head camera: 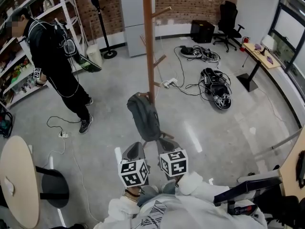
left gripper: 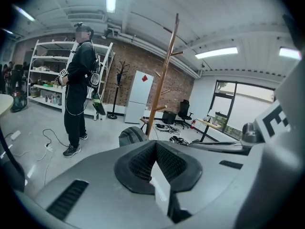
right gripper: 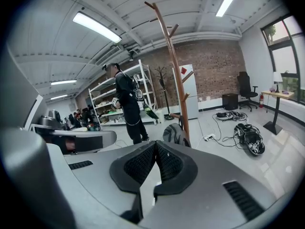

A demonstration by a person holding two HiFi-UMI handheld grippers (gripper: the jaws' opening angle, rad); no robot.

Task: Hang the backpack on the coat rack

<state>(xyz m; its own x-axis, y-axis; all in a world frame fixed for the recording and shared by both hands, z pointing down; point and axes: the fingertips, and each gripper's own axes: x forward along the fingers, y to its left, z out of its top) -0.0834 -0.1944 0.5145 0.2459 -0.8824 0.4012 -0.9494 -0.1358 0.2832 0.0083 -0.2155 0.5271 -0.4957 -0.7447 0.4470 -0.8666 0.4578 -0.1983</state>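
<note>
The backpack (head camera: 143, 116) is hanging low on the coat rack (head camera: 148, 42); left gripper (left gripper: 155, 143) and right gripper (right gripper: 155, 143) are hovering closed, empty.

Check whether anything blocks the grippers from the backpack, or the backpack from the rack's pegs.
Nothing visible does. Only bare floor separates the left gripper and right gripper from the backpack, which sits against the coat rack. The pegs above it are bare. The person and cables stand well aside.
</note>
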